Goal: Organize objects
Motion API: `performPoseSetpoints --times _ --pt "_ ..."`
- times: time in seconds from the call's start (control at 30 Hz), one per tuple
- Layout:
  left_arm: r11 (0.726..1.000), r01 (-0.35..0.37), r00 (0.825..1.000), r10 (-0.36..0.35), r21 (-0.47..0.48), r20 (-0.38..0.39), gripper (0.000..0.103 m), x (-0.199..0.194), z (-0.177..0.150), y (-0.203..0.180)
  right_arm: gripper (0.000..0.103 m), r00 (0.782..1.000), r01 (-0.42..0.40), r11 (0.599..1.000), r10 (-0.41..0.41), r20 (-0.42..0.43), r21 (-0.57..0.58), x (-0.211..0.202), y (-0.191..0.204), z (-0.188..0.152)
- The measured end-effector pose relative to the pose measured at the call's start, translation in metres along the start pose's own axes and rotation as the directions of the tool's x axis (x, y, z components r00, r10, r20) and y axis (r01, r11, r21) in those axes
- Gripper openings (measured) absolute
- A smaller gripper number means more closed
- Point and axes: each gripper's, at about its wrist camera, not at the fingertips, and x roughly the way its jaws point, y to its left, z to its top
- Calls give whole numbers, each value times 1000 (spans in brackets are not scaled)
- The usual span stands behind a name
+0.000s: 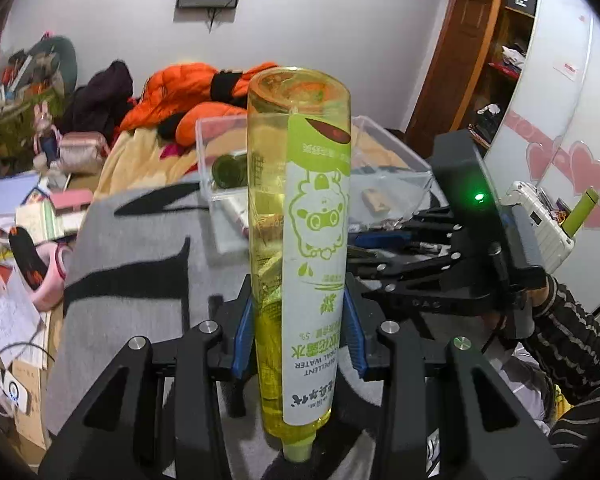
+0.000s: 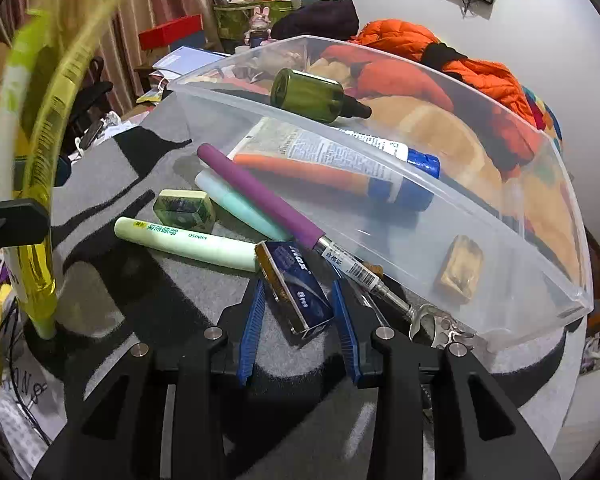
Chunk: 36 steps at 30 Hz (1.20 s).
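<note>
Between the left tool (image 1: 300, 336) pads stands the clamped yellow bottle (image 1: 300, 216); right tool (image 2: 298, 328) gapes around a blue box (image 2: 294, 288).

Right tool (image 2: 298, 322) open around blue box (image 2: 294, 288) beside clear bin (image 2: 540, 216).

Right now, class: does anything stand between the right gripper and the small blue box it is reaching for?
No. The blue box already lies between the open right gripper fingers, on the grey mat. The purple pen and pale green tube lie just beyond it, not in the way.
</note>
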Motion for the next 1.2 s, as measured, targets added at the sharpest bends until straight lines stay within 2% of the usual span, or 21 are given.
performPoseSetpoints --times 0.1,0.13,0.33,0.53,0.9,1.2 --pt "1000 10 1000 -10 8 21 39 -3 6 -5 19 1000 14 1000 -14 7 7 -2 -2 -2" --pt "1000 12 1000 -13 9 27 39 -4 8 -6 11 1000 11 1000 -11 5 13 -3 -3 -2" --pt "1000 11 998 -12 4 68 37 -8 22 -10 9 999 -6 999 4 33 53 -13 -7 -7" --pt "1000 13 994 -14 4 106 35 -12 37 -10 6 994 -19 995 9 110 96 -43 -11 -8" --pt "1000 10 981 -11 3 192 34 -20 74 -12 6 963 -35 979 -21 270 203 -98 -36 2" --pt "1000 0 970 5 -19 244 34 -20 107 -10 6 942 -19 951 -87 324 309 -111 -66 14"
